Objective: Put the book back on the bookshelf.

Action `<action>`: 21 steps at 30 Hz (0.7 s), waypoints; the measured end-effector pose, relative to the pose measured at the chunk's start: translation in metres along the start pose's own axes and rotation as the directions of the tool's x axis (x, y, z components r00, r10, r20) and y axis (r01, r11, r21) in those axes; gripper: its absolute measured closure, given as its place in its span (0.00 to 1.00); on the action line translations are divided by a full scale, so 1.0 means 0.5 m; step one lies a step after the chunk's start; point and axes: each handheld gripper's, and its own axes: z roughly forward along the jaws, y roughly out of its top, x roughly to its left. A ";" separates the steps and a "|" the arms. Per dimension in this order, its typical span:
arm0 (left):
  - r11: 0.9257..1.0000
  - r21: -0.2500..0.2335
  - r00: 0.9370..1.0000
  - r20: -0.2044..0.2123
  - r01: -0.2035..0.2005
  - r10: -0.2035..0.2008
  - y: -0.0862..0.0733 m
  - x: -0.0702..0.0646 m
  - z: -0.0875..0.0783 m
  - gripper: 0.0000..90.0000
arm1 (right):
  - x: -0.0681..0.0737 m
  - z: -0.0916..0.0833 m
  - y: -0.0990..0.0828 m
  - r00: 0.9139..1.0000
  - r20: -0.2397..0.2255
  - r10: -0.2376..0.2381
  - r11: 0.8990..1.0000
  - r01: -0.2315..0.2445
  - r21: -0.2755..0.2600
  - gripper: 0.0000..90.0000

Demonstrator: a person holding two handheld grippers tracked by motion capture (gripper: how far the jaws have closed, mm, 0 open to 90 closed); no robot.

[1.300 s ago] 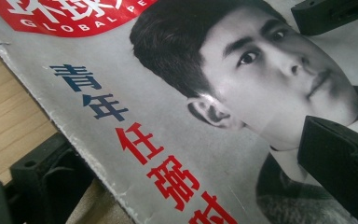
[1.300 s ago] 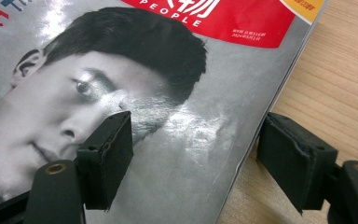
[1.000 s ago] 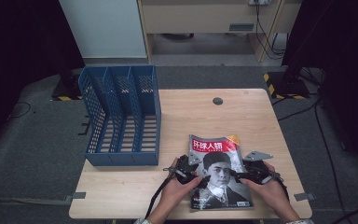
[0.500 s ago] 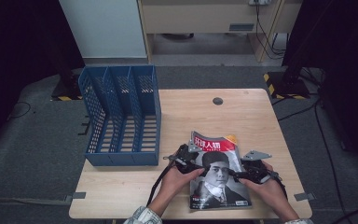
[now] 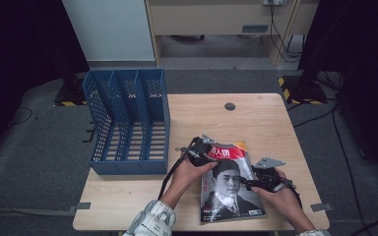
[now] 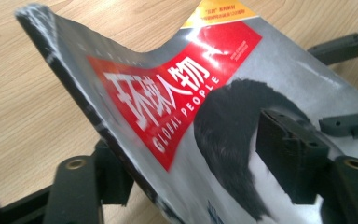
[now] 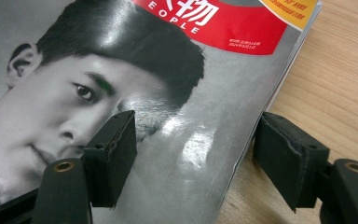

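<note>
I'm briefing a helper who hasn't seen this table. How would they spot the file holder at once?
Start at the light wooden table and look to its left edge. There stands the blue plastic mesh file rack, three open slots side by side. It is the tall upright thing, well apart from the flat glossy magazine with its red title band.

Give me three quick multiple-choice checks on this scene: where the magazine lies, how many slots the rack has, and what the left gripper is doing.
1. The magazine lies:
A. in the rack
B. on the table, right of the rack
C. on the floor

2. The blue rack has how many slots?
A. two
B. three
C. five

3. The left gripper is:
A. shut on the magazine's raised edge
B. open above the rack
C. resting away from everything

Answers:
1 B, it rests on the table between both hands.
2 B, two dividers make three slots.
3 A, its fingers pinch the lifted cover edge.
</note>
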 end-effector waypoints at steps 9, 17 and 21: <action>1.000 0.022 1.000 0.023 -0.019 0.019 0.031 0.012 0.009 0.48 | 0.004 0.001 0.001 1.000 0.005 -0.029 1.000 0.029 -0.011 0.36; 1.000 0.021 0.999 0.048 -0.007 0.006 0.046 0.016 0.020 0.60 | 0.004 0.003 0.001 1.000 -0.005 -0.026 1.000 0.026 -0.016 0.36; 0.999 0.041 0.998 0.065 -0.007 0.005 0.046 0.016 0.028 0.62 | 0.004 0.003 0.001 0.999 -0.006 -0.036 0.999 0.036 -0.019 0.36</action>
